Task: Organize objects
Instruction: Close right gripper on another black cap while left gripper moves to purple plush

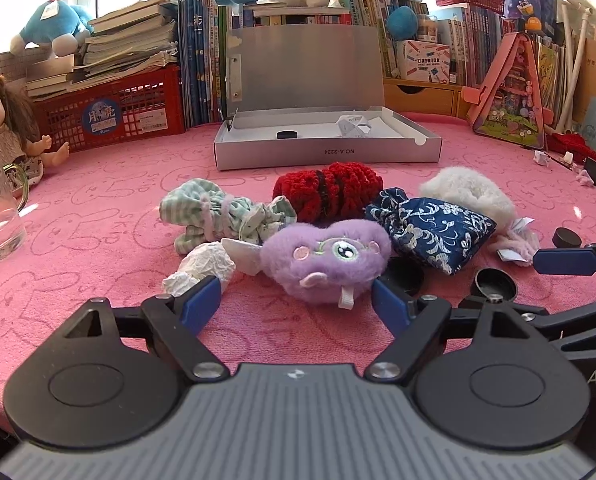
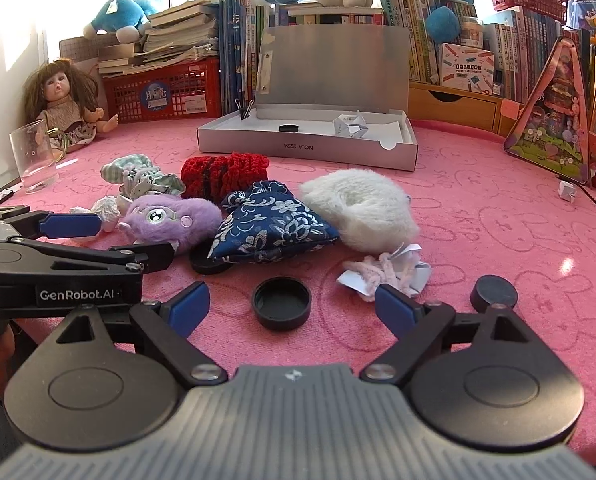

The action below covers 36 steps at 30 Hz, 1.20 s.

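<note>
The purple plush (image 1: 325,264) lies near on the table (image 1: 98,208), just ahead of the left tongs (image 1: 298,300), which gape empty. The right tongs (image 2: 292,308), also wide and empty, face a black cap (image 2: 282,302). Closing carelessly could snag the crumpled paper (image 1: 206,268) beside the plush.

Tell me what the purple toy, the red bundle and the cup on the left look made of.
Purple toy: soft fuzzy plush, with a stitched eye. Red bundle: chunky knitted yarn, looped stitches showing. Cup: clear and glossy, probably glass, possibly plastic.
</note>
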Tool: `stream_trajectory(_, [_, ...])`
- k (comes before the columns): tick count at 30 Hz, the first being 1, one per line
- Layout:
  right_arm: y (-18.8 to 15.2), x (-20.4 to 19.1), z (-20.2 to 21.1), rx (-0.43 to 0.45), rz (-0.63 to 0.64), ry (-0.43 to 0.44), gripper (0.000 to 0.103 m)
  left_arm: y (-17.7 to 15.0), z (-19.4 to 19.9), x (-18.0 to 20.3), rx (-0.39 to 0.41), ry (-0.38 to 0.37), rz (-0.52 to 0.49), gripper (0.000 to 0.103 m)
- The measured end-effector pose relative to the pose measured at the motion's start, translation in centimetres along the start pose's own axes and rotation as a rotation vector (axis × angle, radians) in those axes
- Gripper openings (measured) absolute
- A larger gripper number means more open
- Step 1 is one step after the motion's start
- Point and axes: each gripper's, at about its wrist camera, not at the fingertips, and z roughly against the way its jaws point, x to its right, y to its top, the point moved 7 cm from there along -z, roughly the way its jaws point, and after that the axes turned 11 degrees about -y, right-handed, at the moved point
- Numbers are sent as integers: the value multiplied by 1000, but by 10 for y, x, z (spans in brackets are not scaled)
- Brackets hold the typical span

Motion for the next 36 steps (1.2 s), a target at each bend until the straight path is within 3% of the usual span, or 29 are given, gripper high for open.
stream_trajectory(8, [-1,1,-1,-4,-9,2,66,6,-1,5,19,-18,-20,85])
stream_trajectory(12, [0,-2,0,1,-2,11,47,10,-6,8,25,-27,-29,86])
stream_trajectory(16, [1,-1,-1,2,-10,2,39,10,-17,9,9,-28,-52,86])
stream_trajectory(36, [14,5,-18,-4,-70,-47,38,18,-43,12,5,-27,-37,86])
